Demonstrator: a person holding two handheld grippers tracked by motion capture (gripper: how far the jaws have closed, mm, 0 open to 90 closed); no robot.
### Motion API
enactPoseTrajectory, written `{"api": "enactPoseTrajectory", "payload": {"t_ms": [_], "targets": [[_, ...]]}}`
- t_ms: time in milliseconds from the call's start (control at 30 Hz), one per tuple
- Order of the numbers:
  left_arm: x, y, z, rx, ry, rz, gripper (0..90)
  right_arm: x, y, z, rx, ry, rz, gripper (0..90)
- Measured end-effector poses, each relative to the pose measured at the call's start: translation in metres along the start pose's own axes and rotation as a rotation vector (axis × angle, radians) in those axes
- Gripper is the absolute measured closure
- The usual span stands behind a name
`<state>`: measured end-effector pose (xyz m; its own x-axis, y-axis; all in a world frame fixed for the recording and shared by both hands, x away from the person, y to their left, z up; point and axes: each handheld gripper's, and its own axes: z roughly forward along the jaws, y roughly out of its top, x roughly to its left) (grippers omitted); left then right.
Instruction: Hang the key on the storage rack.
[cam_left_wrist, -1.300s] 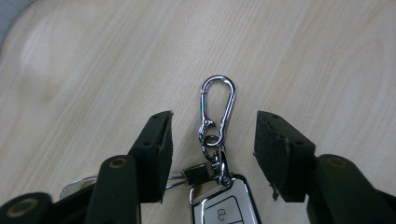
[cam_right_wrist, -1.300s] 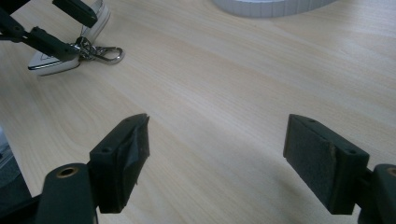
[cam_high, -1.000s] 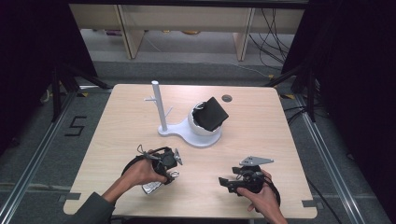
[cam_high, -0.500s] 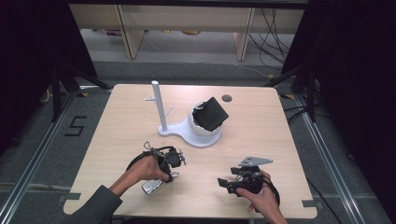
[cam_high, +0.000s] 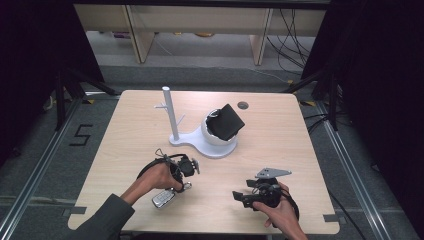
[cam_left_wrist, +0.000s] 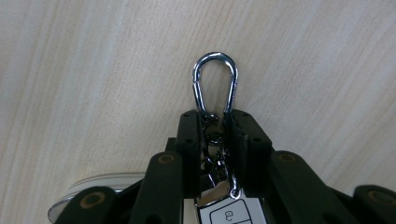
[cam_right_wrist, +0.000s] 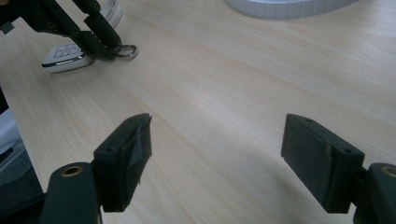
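Observation:
A silver car key fob (cam_high: 162, 198) lies on the wooden table (cam_high: 280, 145) near its front left. A short chain joins it to a chrome carabiner (cam_left_wrist: 215, 84). My left gripper (cam_left_wrist: 215, 122) is shut on that chain and the carabiner's lower end, and the clip's loop sticks out past the jaws just above the tabletop. In the high view my left gripper (cam_high: 181, 184) angles down onto the fob's right end. My right gripper (cam_high: 239, 196) rests low at the front right, pointing left. It is the right gripper (cam_right_wrist: 217, 154) whose jaws stand wide open with nothing between them, facing the fob (cam_right_wrist: 65, 58).
A white stand (cam_high: 172, 117) with a tall post and small pegs rises mid-table. Its rounded base (cam_high: 215, 145) carries a white bowl-shaped holder with a black boxy object (cam_high: 227, 121) tilted in it. A small dark round hole (cam_high: 243, 105) sits near the back edge.
The left hand and gripper have edged slightly forward and right while gripping the key chain. The fob stays on the table. The right gripper has not moved.

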<state>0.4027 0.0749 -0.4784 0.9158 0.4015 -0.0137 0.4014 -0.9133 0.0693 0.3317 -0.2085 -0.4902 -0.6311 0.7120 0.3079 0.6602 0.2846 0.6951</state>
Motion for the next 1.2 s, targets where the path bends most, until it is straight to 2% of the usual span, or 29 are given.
{"api": "enactPoseTrajectory", "payload": {"t_ms": [67, 100, 133, 200, 233, 300, 467, 500, 533, 567, 633, 733, 767, 833, 867, 933, 1067, 1100, 1133, 1200], "targets": [[0.000, 0.000, 0.000, 0.002, 0.002, -0.001, 73.7, -0.001, 0.000, 0.000, 0.001, -0.004, -0.020, 25.2], [0.000, 0.001, 0.000, 0.004, 0.001, -0.001, 73.9, 0.000, 0.000, 0.000, 0.003, -0.007, -0.004, 25.3], [0.000, 0.001, 0.000, 0.005, 0.001, 0.002, 74.0, -0.001, 0.000, 0.000, -0.005, -0.002, -0.013, 25.3], [0.000, 0.001, 0.000, 0.009, -0.001, 0.004, 74.3, 0.000, 0.000, 0.000, 0.003, -0.002, 0.002, 25.5], [0.000, 0.001, 0.000, 0.005, 0.000, 0.012, 74.4, -0.001, 0.000, 0.000, 0.003, -0.009, -0.013, 25.5], [0.001, 0.001, 0.000, 0.003, 0.008, 0.034, 74.5, -0.001, -0.001, 0.001, -0.002, 0.003, -0.008, 25.6], [0.000, -0.002, 0.000, -0.008, 0.006, 0.055, 74.7, -0.002, -0.001, 0.001, -0.003, 0.004, -0.008, 25.9], [0.000, -0.003, 0.000, -0.011, 0.005, 0.050, 74.7, -0.004, 0.000, 0.001, -0.008, -0.005, -0.021, 25.9], [-0.002, -0.004, -0.001, -0.010, -0.001, 0.037, 74.7, -0.001, -0.001, 0.001, 0.001, 0.002, 0.013, 25.9], [-0.001, -0.004, -0.001, -0.012, 0.013, 0.059, 74.8, -0.002, -0.001, 0.001, -0.002, -0.002, -0.002, 26.0], [-0.002, -0.005, -0.001, -0.018, 0.027, 0.059, 74.8, -0.003, -0.001, 0.001, -0.002, 0.000, -0.005, 26.1], [-0.003, -0.006, -0.001, -0.023, 0.016, 0.054, 74.8, -0.003, 0.000, 0.001, -0.005, 0.003, -0.001, 26.1], [-0.002, -0.006, -0.001, -0.026, 0.017, 0.066, 74.9, -0.004, 0.000, 0.001, -0.010, 0.000, -0.026, 26.1], [-0.002, -0.008, -0.002, -0.030, 0.017, 0.054, 74.9, -0.004, 0.000, 0.001, -0.011, -0.001, -0.023, 26.1], [-0.001, -0.009, -0.002, -0.038, 0.021, 0.058, 74.9, -0.003, 0.000, 0.001, -0.006, -0.005, -0.001, 26.1], [0.000, -0.011, -0.005, -0.045, 0.010, 0.050, 74.9, -0.003, -0.001, 0.001, -0.003, -0.004, -0.001, 26.2], [0.004, -0.014, -0.014, -0.062, 0.024, 0.031, 74.9, -0.005, 0.000, 0.001, -0.009, -0.009, -0.024, 26.1], [0.003, -0.016, -0.017, -0.056, 0.011, 0.021, 74.9, -0.005, -0.001, 0.001, -0.008, -0.013, -0.025, 26.1], [0.005, -0.016, -0.019, -0.073, 0.027, 0.026, 74.9, -0.004, -0.001, 0.001, -0.001, -0.002, -0.002, 26.1], [0.005, -0.018, -0.022, -0.078, 0.019, 0.021, 74.9, -0.004, -0.001, 0.001, -0.001, 0.004, 0.003, 26.2]]}}
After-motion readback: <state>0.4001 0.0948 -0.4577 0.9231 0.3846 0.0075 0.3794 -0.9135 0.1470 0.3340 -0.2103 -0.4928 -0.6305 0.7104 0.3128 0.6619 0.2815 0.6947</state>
